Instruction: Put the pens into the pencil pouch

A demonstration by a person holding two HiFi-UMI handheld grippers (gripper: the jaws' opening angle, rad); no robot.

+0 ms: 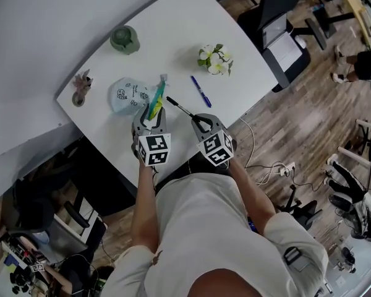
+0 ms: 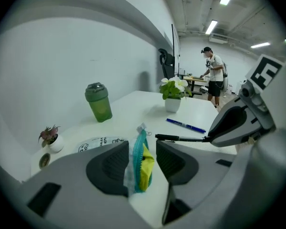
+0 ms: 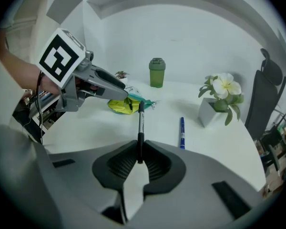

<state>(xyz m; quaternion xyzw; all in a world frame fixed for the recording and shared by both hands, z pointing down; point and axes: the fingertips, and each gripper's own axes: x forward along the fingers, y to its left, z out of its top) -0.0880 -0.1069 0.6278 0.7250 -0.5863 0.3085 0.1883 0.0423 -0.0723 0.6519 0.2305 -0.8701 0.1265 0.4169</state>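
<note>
A pale printed pencil pouch lies on the white table. Its teal zipper mouth with yellow lining stands up between the jaws of my left gripper, which is shut on that edge. My right gripper is shut on the tail of a black pen. In the right gripper view the black pen points straight ahead, its tip just short of the pouch's mouth. A blue pen lies loose on the table to the right, seen as well in the left gripper view.
A white pot of flowers stands behind the blue pen. A green shaker bottle is at the far side and a small potted plant at the left edge. A black office chair stands off the table's right side.
</note>
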